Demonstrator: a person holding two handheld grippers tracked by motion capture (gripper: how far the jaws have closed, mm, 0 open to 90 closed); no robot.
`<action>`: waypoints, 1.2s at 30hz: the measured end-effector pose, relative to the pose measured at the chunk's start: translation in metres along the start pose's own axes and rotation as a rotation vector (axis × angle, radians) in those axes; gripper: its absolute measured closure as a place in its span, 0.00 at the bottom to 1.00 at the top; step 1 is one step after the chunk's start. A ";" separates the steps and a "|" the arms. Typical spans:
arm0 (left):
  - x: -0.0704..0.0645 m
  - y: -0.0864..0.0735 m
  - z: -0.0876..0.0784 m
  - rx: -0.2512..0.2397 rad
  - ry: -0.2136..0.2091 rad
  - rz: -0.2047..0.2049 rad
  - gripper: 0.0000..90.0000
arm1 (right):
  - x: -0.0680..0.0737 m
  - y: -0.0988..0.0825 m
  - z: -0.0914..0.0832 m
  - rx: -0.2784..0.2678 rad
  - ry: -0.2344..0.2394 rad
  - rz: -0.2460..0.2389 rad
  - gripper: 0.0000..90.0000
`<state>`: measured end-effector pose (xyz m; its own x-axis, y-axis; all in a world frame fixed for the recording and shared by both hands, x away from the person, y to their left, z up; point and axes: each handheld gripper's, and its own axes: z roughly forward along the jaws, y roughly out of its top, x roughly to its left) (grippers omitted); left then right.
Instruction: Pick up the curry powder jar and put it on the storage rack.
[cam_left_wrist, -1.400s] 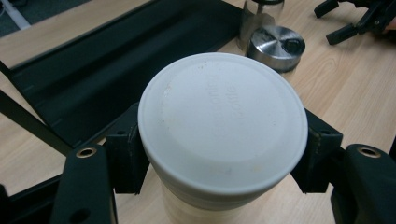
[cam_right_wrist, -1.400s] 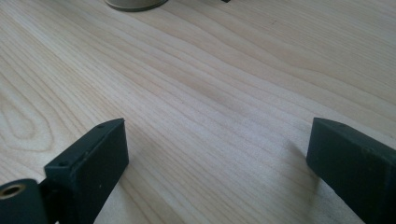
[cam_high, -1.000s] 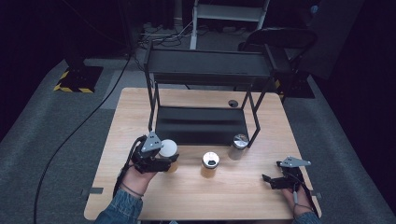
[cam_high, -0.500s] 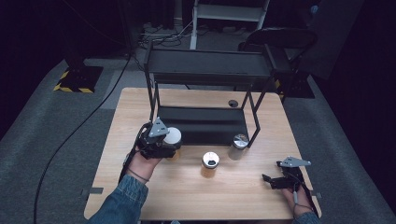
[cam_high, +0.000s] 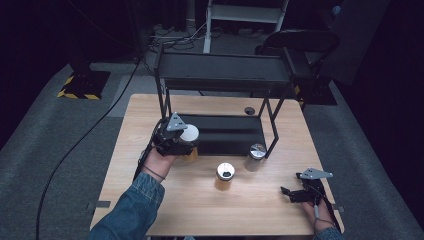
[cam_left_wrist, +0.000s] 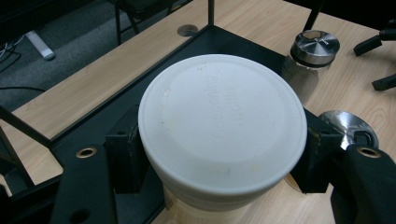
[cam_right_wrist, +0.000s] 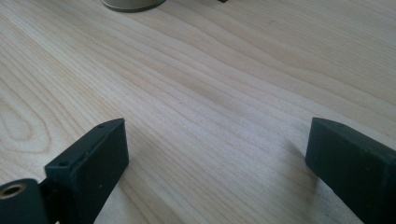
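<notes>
The black two-tier rack (cam_high: 220, 80) on the wooden table (cam_high: 150, 115) serves as the landmark. The left gripper (cam_high: 181, 141) is at the rack's front left corner, beside the left front leg, clamped on a jar with a white lid (cam_high: 189, 134). In the left gripper view the jaws press against the jar just under the white lid (cam_left_wrist: 222, 123) from both sides, and the jar hangs over the front edge of the rack's black bottom shelf (cam_left_wrist: 154, 79). The amber lower part of the jar is partly hidden under the gripper in the high view.

The left hand (cam_high: 159, 160) and a denim sleeve (cam_high: 127, 210) reach in from the near edge of the table towards the rack.

Two other containers stand in front of the rack. A jar with a silver lid (cam_high: 257, 152) stands on the table just beside the rack's right front leg; the left gripper view shows the same silver lid (cam_left_wrist: 314, 45) next to the shelf edge. A short amber jar with a dark opening in its top (cam_high: 225, 175) stands on the table a little nearer the person, in front of the middle of the rack.

The right gripper (cam_high: 291, 193) rests well apart from the rack, near the table's front right corner, held by the right hand (cam_high: 320, 212). In the right gripper view its jaws stand wide apart with bare tabletop (cam_right_wrist: 210, 93) between them, gripping nothing.
</notes>
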<state>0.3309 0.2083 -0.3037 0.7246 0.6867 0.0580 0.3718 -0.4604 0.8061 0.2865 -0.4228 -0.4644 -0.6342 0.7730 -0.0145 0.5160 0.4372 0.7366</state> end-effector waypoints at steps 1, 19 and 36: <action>0.002 0.003 0.003 0.006 -0.002 -0.003 0.37 | 0.000 0.000 0.000 0.000 0.000 0.000 0.06; 0.019 0.024 0.044 0.091 0.035 -0.051 0.37 | 0.000 0.000 0.000 -0.001 0.001 -0.002 0.07; 0.030 0.027 0.073 0.153 0.067 -0.085 0.37 | 0.000 -0.001 0.000 -0.002 0.003 -0.004 0.07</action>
<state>0.4049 0.1756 -0.3228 0.6485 0.7604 0.0362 0.5179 -0.4756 0.7111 0.2859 -0.4231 -0.4646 -0.6378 0.7700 -0.0154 0.5125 0.4393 0.7379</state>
